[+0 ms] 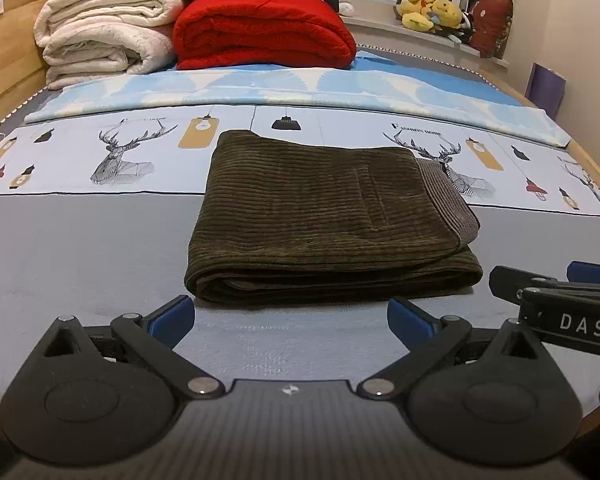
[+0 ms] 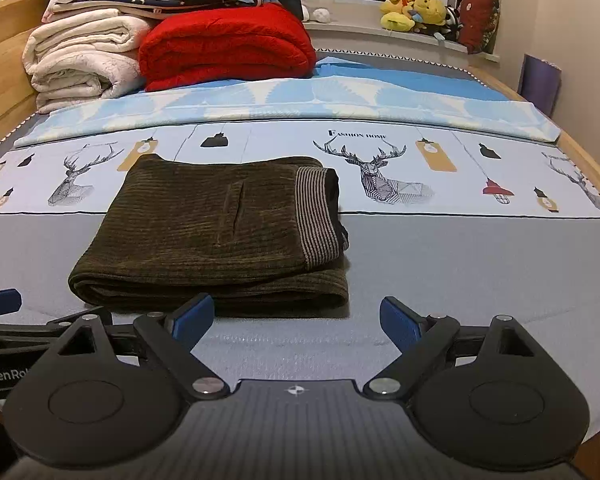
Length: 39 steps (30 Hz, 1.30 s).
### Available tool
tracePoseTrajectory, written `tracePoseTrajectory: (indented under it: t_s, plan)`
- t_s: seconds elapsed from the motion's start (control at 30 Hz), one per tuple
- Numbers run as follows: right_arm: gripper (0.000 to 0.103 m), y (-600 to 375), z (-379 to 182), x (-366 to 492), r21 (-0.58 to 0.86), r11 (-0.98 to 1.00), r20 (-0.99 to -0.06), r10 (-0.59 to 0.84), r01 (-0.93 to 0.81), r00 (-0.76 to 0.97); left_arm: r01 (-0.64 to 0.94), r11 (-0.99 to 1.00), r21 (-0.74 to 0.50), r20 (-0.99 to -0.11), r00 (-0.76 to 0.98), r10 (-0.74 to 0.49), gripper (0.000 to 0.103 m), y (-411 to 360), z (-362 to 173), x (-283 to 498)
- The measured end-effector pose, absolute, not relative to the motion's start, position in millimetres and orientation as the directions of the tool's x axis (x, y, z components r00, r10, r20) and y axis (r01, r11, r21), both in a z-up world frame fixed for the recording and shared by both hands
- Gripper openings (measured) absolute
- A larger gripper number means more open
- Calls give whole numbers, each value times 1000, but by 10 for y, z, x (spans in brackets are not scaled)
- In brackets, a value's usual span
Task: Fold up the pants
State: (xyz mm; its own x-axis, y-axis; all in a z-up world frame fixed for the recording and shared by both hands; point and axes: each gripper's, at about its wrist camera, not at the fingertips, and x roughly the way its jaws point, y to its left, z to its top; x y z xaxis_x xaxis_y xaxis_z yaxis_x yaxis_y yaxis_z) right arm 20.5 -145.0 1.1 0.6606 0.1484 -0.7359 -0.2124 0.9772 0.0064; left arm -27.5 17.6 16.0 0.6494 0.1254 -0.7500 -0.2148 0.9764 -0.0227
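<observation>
On the bed [image 1: 80, 248], the dark olive corduroy pants [image 1: 328, 220] are seen lying folded into a compact rectangular stack, partly on the grey band of the cover and partly on the pale printed band with stag motifs. A striped ribbed waistband [image 2: 318, 216] is noted along the right edge of the top layer, with a pocket seam visible on the upper face. The folded edges of the stack are presented toward both cameras.

The left gripper [image 1: 290, 316] is observed just short of the near edge of the pants, its blue-padded fingers spread wide apart with nothing held between them. The right gripper [image 2: 296, 316] is found in like condition: fingers spread wide, nothing grasped, positioned near the front right corner of the stack. Neither tool is in contact with the garment. The two grippers are held side by side, each partly visible in the other's view.

At the head of the bed, a folded red blanket [image 1: 264, 32] and a pile of cream blankets [image 1: 104, 36] are recorded, and yellow plush toys [image 2: 416, 12] are noted on the window ledge.
</observation>
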Motion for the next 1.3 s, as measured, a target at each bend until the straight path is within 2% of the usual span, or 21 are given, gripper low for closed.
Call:
tracePoseTrajectory:
  t_s: [1.3]
  plan:
    - [91,-1407,-46,235,-21,975,-739,133,-221,660,-216,976,-32,-753,647,119,103,189,113,-261]
